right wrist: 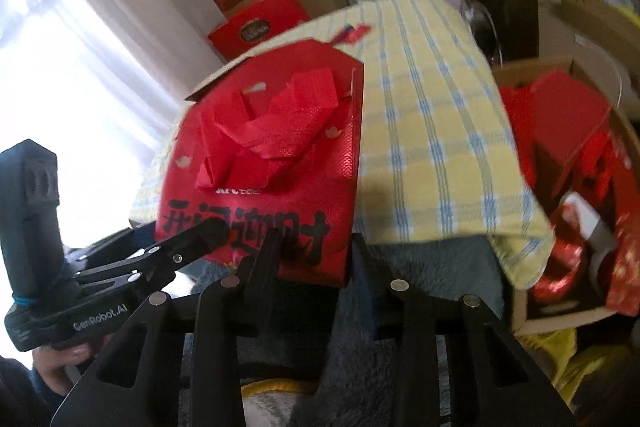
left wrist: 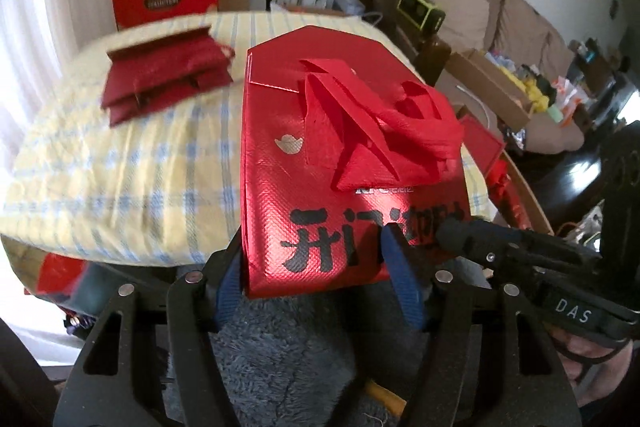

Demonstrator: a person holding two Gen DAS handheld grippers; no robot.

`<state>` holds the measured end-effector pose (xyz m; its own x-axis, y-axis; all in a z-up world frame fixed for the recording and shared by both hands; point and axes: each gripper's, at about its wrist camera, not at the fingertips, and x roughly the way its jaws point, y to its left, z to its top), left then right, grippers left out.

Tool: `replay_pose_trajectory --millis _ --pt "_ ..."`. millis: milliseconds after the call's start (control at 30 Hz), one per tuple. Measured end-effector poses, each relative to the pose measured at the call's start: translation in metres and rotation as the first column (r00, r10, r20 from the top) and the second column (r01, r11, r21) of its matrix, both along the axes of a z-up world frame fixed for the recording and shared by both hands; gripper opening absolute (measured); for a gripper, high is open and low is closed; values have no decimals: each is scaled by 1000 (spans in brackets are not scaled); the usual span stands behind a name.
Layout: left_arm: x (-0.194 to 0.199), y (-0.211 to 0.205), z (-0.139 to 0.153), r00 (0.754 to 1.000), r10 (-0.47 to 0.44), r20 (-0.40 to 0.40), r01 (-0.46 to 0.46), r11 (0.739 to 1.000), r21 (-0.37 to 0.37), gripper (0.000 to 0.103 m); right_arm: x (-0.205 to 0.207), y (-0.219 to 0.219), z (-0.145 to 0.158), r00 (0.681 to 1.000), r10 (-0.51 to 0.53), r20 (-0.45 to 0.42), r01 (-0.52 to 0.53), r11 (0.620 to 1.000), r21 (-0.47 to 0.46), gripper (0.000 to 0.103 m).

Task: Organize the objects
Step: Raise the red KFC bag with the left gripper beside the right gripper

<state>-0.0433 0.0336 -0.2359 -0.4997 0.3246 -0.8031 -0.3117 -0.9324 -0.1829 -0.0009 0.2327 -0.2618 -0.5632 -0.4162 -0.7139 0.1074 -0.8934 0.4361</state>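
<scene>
You had one dark red bag (left wrist: 166, 81) folded flat on the checked cloth (left wrist: 120, 163); your left tool (left wrist: 316, 267) and right tool (right wrist: 316, 259) straddled the red bag's (left wrist: 352, 163) near edge (grip unclear), with more in the box (right wrist: 520, 311).

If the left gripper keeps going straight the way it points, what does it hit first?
Most likely the red bag: its near edge already lies between the left gripper's blue fingers. Beyond it is the checked cloth. Depth is hard to judge in this fisheye view.
</scene>
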Motion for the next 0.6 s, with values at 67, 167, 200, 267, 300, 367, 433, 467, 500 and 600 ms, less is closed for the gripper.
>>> replay_pose_trajectory --millis 67,167,200,267,300,367,433,467,500,600 --pt "2 -2 4 1000 2 -7 -2 1000 9 61 2 -3 7 1000 1 -26 -1 1000 18 35" --pt "3 0 14 999 -18 -38 18 1000 0 56 5 -4 17 998 -7 -69 9 1000 30 33" --pt "2 2 17 998 -23 -50 23 1000 -13 52 6 -3 20 996 -14 -86 17 999 33 30" --pt "-2 6 29 996 -34 -78 33 999 -15 52 7 0 31 990 -26 -136 32 999 41 25" --pt "-5 7 35 996 -30 -84 30 1000 -1 52 8 3 36 988 -26 -150 32 999 39 25" --pt "-9 9 43 995 -27 -98 29 1000 13 52 5 5 48 984 -24 -177 33 998 49 25" --pt "-11 13 51 992 -28 -122 30 1000 11 52 3 6 59 979 -28 -201 41 997 60 25" --pt "-12 15 54 990 -27 -135 29 1000 10 52 2 6 64 977 -30 -212 45 997 67 25" --pt "-12 17 58 989 -26 -147 27 1000 8 52 2 6 68 974 -31 -225 49 996 74 25" --pt "-11 21 64 984 -31 -176 30 1000 -5 52 4 6 80 966 -33 -258 58 994 89 25"
